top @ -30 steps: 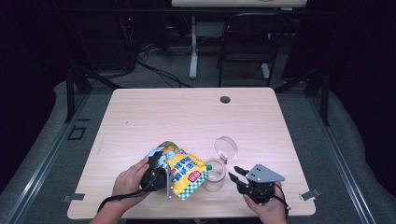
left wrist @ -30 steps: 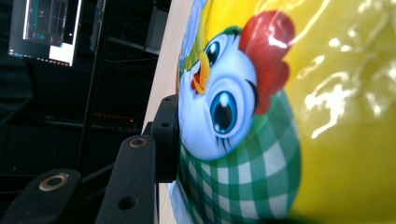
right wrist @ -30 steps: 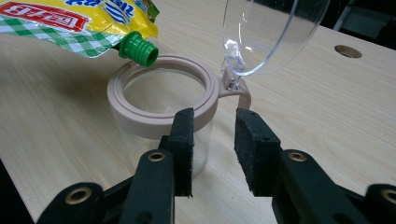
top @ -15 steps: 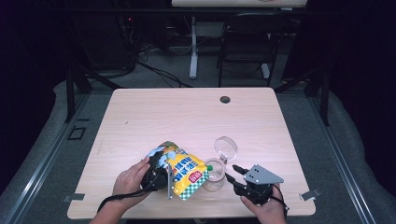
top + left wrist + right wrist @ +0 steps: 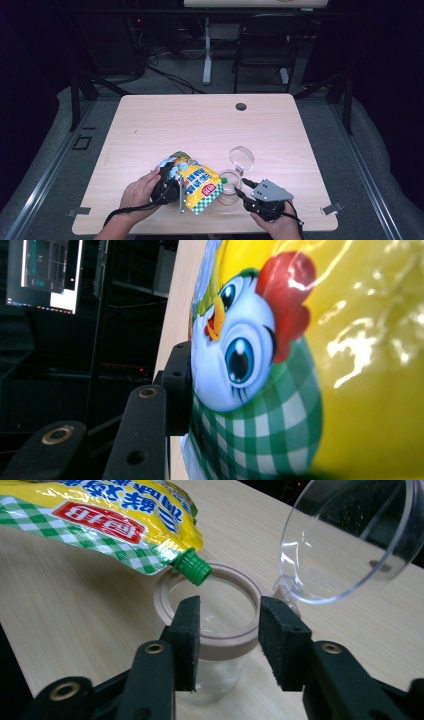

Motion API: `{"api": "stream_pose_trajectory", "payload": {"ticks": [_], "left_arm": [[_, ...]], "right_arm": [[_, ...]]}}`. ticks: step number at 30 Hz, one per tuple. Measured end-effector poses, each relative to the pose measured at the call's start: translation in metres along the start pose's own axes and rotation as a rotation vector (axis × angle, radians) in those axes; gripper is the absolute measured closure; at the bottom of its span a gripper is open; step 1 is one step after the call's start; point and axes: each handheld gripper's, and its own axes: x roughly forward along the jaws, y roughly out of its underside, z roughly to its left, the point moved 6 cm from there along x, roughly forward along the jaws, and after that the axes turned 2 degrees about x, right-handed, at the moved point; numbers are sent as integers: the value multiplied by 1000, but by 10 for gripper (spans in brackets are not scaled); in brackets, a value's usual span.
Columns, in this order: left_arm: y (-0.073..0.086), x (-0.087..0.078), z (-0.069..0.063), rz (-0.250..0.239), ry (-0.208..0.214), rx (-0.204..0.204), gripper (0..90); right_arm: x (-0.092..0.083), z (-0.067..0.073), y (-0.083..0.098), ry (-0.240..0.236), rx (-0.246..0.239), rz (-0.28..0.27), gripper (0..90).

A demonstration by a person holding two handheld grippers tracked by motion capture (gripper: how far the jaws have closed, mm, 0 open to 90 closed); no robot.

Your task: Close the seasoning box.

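Note:
A yellow pouch with a cartoon chick hangs tilted over the table, and my left gripper is shut on it. One pad presses its side. The pouch's green cap points down over the mouth of a clear jar with a beige rim. The jar's clear lid stands hinged open behind. My right gripper has just been closing. Its pads stand apart at the jar's near side, in front of the rim, not clamped on it.
The wooden table has a round cable hole near its far edge. A chair and desk legs stand beyond it on the dark floor. A lit monitor glows off to the side.
The right gripper has shifted slightly at the jar. The pouch, the jar and the left hand have kept their places.

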Motion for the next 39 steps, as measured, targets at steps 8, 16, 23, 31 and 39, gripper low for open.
{"api": "stream_pose_trajectory", "payload": {"ticks": [8, 16, 23, 31, 39], "left_arm": [[-2, -1, 4, 1, -11, 18, 604], [-4, -1, 8, -6, 4, 4, 604], [-7, -3, 12, -6, 5, 6, 604], [-10, -3, 11, -11, 5, 21, 604], [-11, -4, 11, -11, 2, 24, 604]], "right_arm": [[3, 7, -5, 17, -63, 1, 685], [9, 15, -8, 28, -133, 16, 672], [13, 22, -10, 57, -198, 17, 644], [19, 23, -13, 100, -264, 26, 644], [23, 24, -15, 128, -338, 43, 646]]}}
